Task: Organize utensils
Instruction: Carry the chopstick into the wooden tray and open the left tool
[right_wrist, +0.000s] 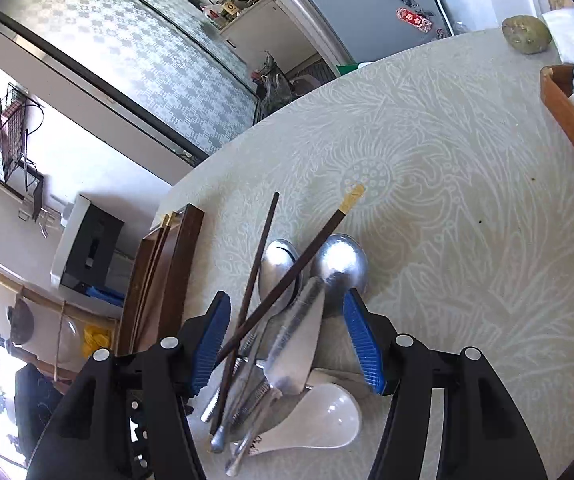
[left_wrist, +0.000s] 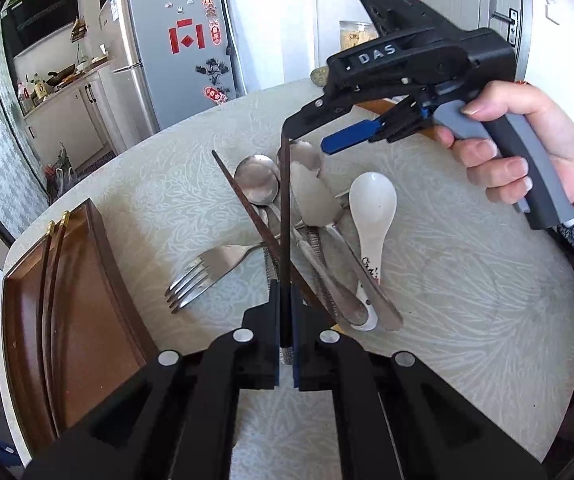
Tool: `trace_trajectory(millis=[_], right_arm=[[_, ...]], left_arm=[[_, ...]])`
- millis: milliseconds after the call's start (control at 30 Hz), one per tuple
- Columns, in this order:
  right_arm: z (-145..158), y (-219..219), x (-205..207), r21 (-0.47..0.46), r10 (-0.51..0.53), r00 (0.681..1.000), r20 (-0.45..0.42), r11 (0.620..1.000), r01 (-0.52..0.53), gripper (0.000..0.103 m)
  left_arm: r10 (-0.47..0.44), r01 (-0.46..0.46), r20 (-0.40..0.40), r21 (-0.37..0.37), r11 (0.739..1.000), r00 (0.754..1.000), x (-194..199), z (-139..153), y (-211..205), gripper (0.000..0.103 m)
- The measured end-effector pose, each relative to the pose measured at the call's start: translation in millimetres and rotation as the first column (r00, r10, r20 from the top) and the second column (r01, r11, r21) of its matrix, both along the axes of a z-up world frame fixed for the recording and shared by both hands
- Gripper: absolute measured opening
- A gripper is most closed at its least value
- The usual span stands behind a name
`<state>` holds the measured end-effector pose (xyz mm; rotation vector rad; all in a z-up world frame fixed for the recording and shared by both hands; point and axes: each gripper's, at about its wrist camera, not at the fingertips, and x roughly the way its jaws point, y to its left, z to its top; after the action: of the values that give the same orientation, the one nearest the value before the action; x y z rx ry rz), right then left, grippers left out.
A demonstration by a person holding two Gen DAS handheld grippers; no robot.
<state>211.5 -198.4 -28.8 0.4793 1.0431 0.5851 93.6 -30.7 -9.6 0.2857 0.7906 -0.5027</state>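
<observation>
At the bottom of the left wrist view my left gripper [left_wrist: 285, 320] is shut on a dark chopstick [left_wrist: 285, 220], which slants up over the utensil pile. In that pile lie a second chopstick [left_wrist: 247, 204], a fork [left_wrist: 203, 270], steel spoons [left_wrist: 257, 180], a knife [left_wrist: 315, 196] and a white ceramic spoon [left_wrist: 371, 208]. A hand holds my right gripper [left_wrist: 305, 140] open above the pile's far end. In the right wrist view the right gripper [right_wrist: 287, 344] stands open around the pile, and the gold-tipped chopstick [right_wrist: 319, 236] crosses over the spoons [right_wrist: 341, 264].
A brown wooden tray [left_wrist: 99, 280] with two gold-tipped chopsticks [left_wrist: 49, 280] sits at the table's left edge; its edge [right_wrist: 179, 264] shows left of the pile. A wooden rim [right_wrist: 567, 120] and a round stone-like object [right_wrist: 526, 34] lie at the far right. Patterned tablecloth [left_wrist: 467, 300] surrounds the pile.
</observation>
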Motion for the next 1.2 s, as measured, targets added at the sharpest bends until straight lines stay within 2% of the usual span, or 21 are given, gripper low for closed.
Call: trace_trajectory(millis=[67, 133, 200, 267, 400, 633, 767, 933, 1033, 1200], right_arm=[[-2.3, 5.0, 2.7, 0.016, -0.01, 1.0, -0.015, 1.0, 0.01, 0.058], [-2.9, 9.8, 3.5, -0.009, -0.022, 1.0, -0.013, 1.0, 0.022, 0.051], [-3.5, 13.8, 3.3, -0.047, -0.04, 0.999, -0.006, 0.998, 0.04, 0.028], [-3.8, 16.5, 2.6, -0.058, -0.045, 0.999, -0.003, 0.997, 0.045, 0.02], [-2.6, 24.0, 0.1, -0.077, -0.042, 0.999, 0.003, 0.996, 0.042, 0.02], [20.2, 58.6, -3.0, -0.115, 0.004, 0.999, 0.054, 0.993, 0.003, 0.018], [38.1, 107.8, 0.1, -0.138, 0.08, 0.993, 0.092, 0.988, -0.067, 0.018], [48.9, 184.0, 8.2, -0.176, 0.198, 0.973, 0.123, 0.969, -0.175, 0.018], [47.2, 222.9, 14.8, -0.204, 0.244, 0.962, 0.123, 0.955, -0.216, 0.018], [30.1, 264.0, 26.9, -0.238, 0.279, 0.956, 0.094, 0.938, -0.251, 0.018]], left_arm=[[-0.014, 0.014, 0.004, -0.017, 1.0, 1.0, -3.5, 3.8, -1.9, 0.005], [-0.02, 0.02, 0.021, -0.016, 1.0, 1.0, -9.4, 6.6, -4.0, 0.005], [-0.013, 0.013, 0.033, -0.01, 1.0, 0.999, -13.8, 7.8, -2.5, 0.006], [-0.005, 0.006, 0.035, -0.023, 1.0, 0.999, -15.3, 8.8, 2.5, 0.006], [0.0, 0.002, 0.034, -0.047, 0.999, 0.999, -19.9, 6.4, 11.2, 0.006], [0.021, -0.018, 0.065, -0.045, 0.999, 0.998, -31.0, 12.5, 29.7, 0.007], [0.078, -0.073, 0.085, -0.054, 0.996, 0.993, -38.5, 22.2, 58.1, 0.007], [0.187, -0.184, 0.091, -0.04, 0.982, 0.978, -44.3, 26.1, 103.6, 0.008], [0.245, -0.242, 0.074, -0.041, 0.969, 0.967, -40.9, 22.2, 130.8, 0.008], [0.285, -0.285, 0.049, -0.007, 0.959, 0.957, -31.3, 8.8, 153.9, 0.008]])
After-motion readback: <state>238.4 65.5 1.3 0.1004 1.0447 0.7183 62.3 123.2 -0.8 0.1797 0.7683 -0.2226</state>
